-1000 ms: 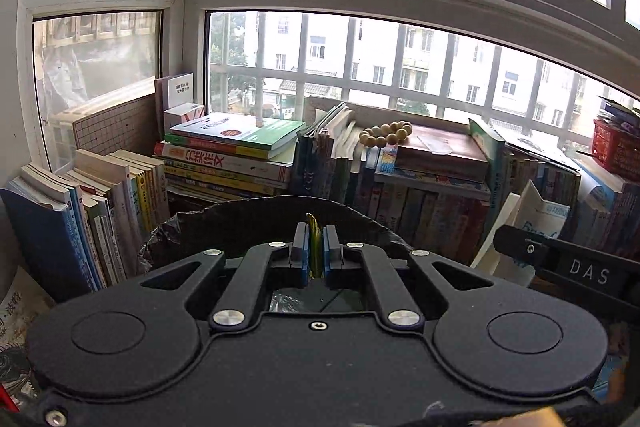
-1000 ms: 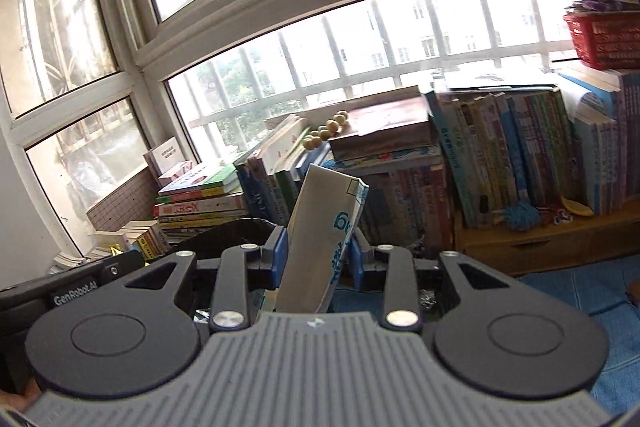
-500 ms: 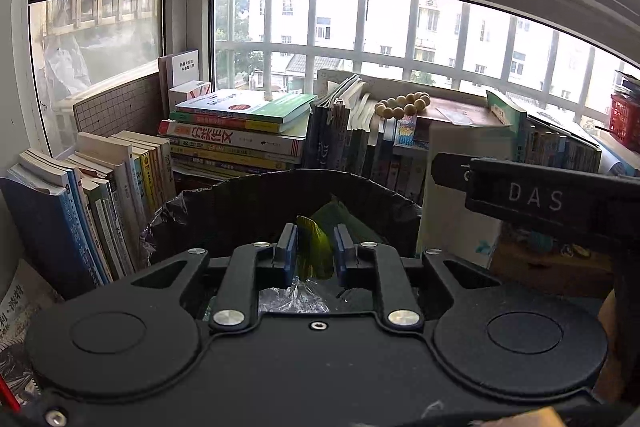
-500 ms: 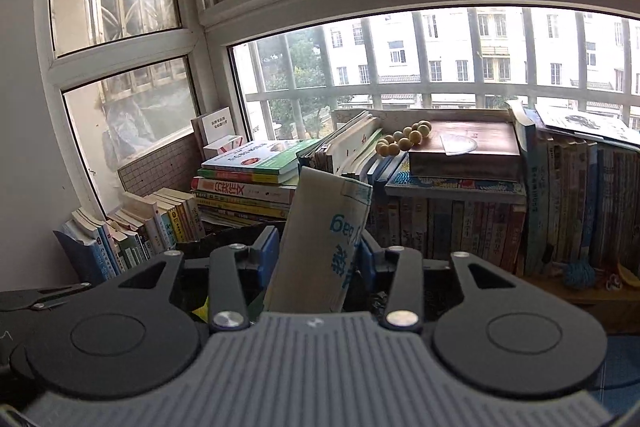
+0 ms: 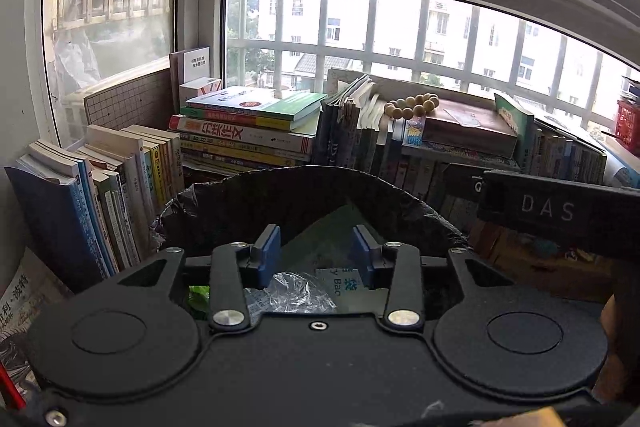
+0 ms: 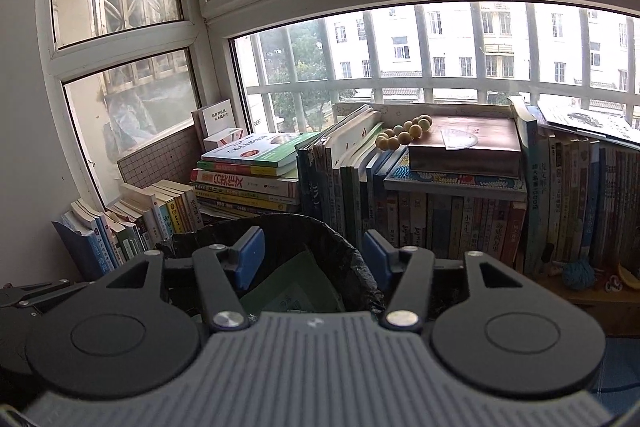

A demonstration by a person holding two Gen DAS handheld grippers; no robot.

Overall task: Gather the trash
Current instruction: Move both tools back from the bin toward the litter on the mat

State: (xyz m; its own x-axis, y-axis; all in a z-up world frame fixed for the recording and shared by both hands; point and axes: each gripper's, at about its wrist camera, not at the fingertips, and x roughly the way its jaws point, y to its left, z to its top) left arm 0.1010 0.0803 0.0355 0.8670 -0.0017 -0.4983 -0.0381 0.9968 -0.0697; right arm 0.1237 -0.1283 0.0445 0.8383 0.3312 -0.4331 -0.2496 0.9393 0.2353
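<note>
A bin lined with a black bag [image 5: 304, 195] [image 6: 320, 239] stands just ahead of both grippers. My left gripper [image 5: 316, 253] hovers over its mouth with jaws opening and nothing between the blue pads [image 5: 268, 251]. Inside lie a green sheet [image 5: 328, 235], a crumpled clear wrapper [image 5: 292, 291], a white paper bag with blue print [image 5: 344, 285] and a green scrap [image 5: 199, 294]. My right gripper [image 6: 312, 257] is over the bin's right side, jaws opening and empty; the green sheet [image 6: 296, 283] shows below it. The right tool's body [image 5: 560, 215] crosses the left wrist view.
Books are packed around the bin: upright rows at the left [image 5: 100, 195] and behind [image 6: 480, 223], a flat stack [image 5: 248, 131] under the barred window. Wooden beads [image 6: 404, 133] rest on a brown box. A blue yarn ball [image 6: 578, 273] lies on a low wooden shelf at right.
The left jaws opened and the yellow-green scrap dropped from them. The right jaws widened and the white paper bag fell out of them into the bin. The right gripper swung left over the bin.
</note>
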